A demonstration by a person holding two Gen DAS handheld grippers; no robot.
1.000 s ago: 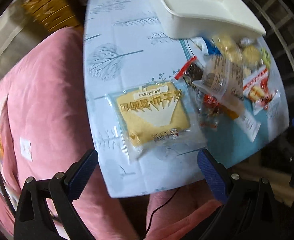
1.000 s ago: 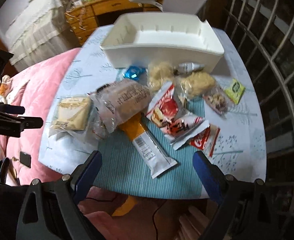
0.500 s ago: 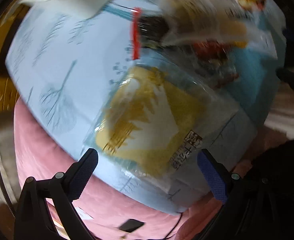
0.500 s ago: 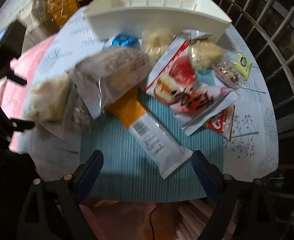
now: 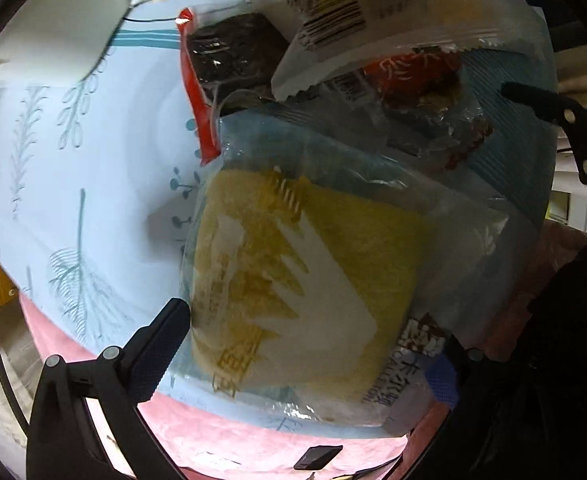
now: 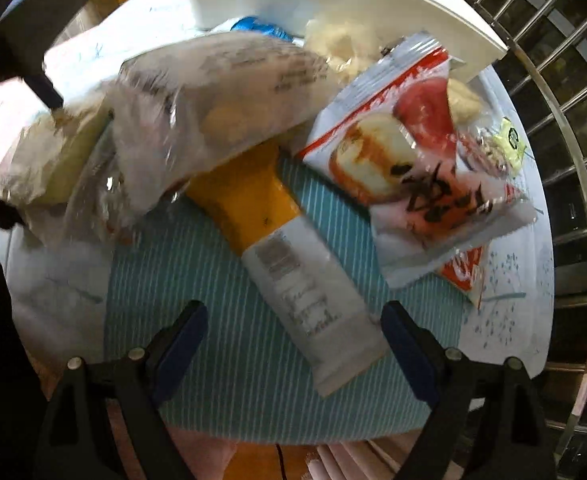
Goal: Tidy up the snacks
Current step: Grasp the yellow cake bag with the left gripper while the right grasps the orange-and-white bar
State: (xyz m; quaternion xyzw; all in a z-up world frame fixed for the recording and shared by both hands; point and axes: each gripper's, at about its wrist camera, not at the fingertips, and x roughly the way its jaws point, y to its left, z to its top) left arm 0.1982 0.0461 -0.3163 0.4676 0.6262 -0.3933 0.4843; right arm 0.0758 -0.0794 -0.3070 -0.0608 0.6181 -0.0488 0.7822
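At the tabletop's (image 5: 93, 168) near edge, left gripper (image 5: 309, 344) jaws spread wide astride the yellow cake packet (image 5: 305, 280), nothing gripped, presumably lining up a pick; right gripper (image 6: 293, 340), equally wide, straddles the orange-and-white bar (image 6: 289, 252).

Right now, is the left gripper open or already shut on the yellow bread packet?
Open. The left gripper fingers sit wide at either side of the yellow bread packet, not clamped on it.

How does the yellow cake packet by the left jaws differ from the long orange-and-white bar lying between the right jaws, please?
The yellow cake packet is broad and squarish; the orange-and-white bar is long and narrow. The packet's wrapper is clear, showing the cake; the bar's is opaque. The packet lies on the pale leaf-print cloth, the bar on the teal striped mat. Both lie flat, sealed and ungripped.
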